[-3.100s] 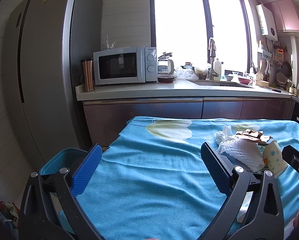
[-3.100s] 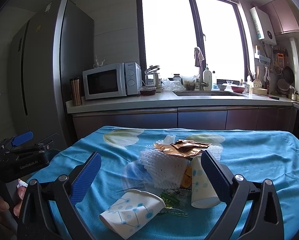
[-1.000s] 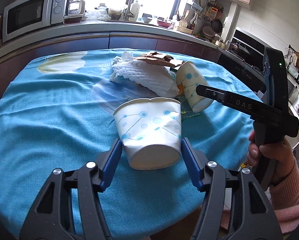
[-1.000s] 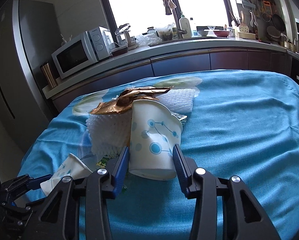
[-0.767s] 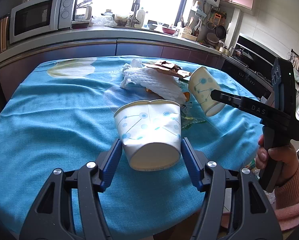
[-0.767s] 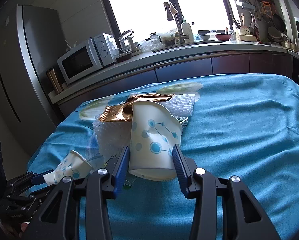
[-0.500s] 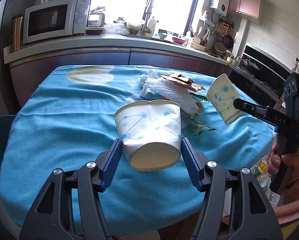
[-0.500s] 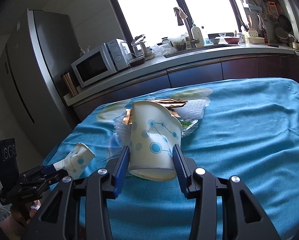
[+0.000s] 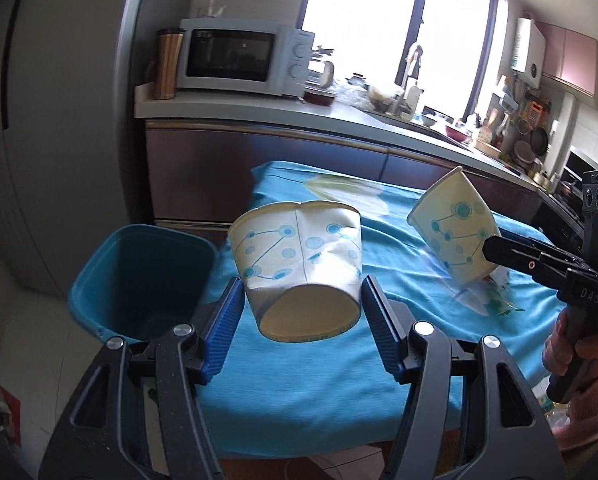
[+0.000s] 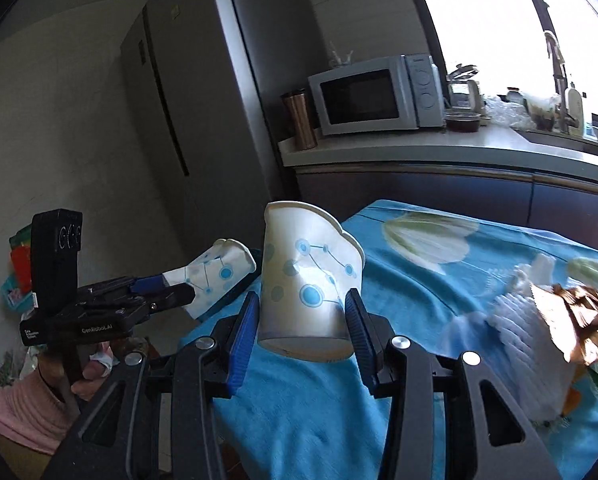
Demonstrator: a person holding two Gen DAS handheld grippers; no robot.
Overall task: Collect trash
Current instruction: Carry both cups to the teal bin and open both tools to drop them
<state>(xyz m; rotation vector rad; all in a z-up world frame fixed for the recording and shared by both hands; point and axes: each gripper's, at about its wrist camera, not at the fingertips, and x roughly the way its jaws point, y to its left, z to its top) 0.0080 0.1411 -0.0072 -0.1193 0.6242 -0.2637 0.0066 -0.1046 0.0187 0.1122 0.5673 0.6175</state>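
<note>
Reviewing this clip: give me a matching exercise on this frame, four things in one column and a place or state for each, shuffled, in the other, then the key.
Things:
1. wide paper cup
2. narrow paper cup
3. blue bin
4. white foam net

Places or states:
A. lying on the blue tablecloth, under brown wrappers
B. clamped in the right gripper
C. standing on the floor beside the table
D. clamped in the left gripper

Pairs: 1-D, 2-B, 3-C, 4-A
</note>
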